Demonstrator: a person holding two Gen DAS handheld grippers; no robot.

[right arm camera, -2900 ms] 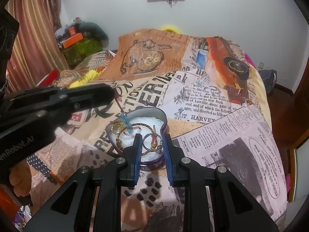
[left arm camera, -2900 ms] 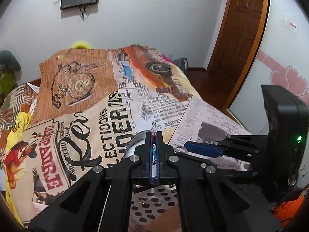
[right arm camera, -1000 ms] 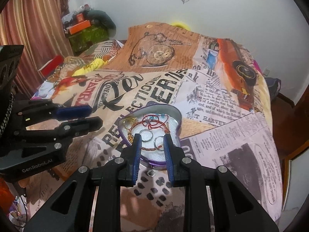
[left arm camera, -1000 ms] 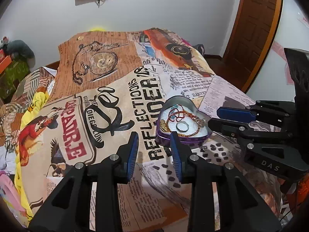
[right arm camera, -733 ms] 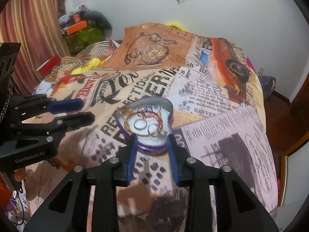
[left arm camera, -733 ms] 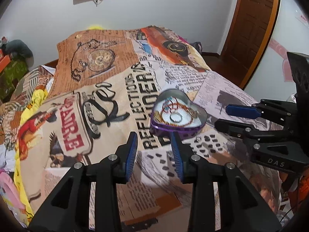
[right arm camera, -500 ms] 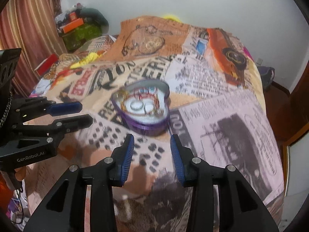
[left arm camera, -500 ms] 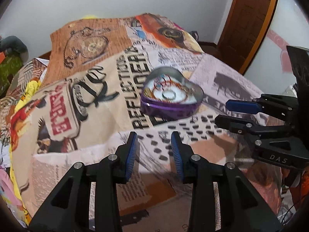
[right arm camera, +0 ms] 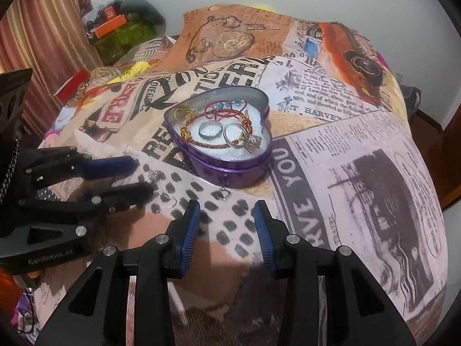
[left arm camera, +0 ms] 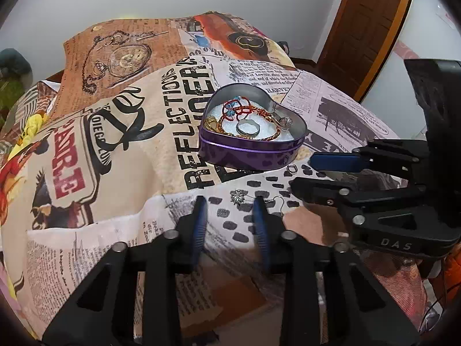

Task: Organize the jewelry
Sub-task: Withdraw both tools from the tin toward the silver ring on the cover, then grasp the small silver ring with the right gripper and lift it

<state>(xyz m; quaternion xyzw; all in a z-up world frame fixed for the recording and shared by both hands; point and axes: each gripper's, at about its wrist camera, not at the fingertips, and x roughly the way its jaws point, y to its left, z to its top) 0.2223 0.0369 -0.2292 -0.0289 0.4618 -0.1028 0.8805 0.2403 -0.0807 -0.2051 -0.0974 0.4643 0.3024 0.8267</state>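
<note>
heart tin (left arm camera: 250, 155): on the bed (left arm camera: 121, 155), jewelry inside, beyond both claws
loose earrings (left arm camera: 239, 196): on the bedspread, just ahead of left claw (left arm camera: 230, 201)
left claw: released, just been closing, empty, angled down
right claw (right arm camera: 227, 205): released, empty, tilted down

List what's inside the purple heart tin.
Inside the heart tin: two silver rings, a braided bracelet, red cord and a charm on white padding; anything under the padding is hidden.

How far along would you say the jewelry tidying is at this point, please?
Mostly done: rings and bracelets lie in the heart tin. In hand: nothing; the left gripper, just closing, and right gripper are empty. Left: a flower stud, hook earring and small ring on the blanket.
</note>
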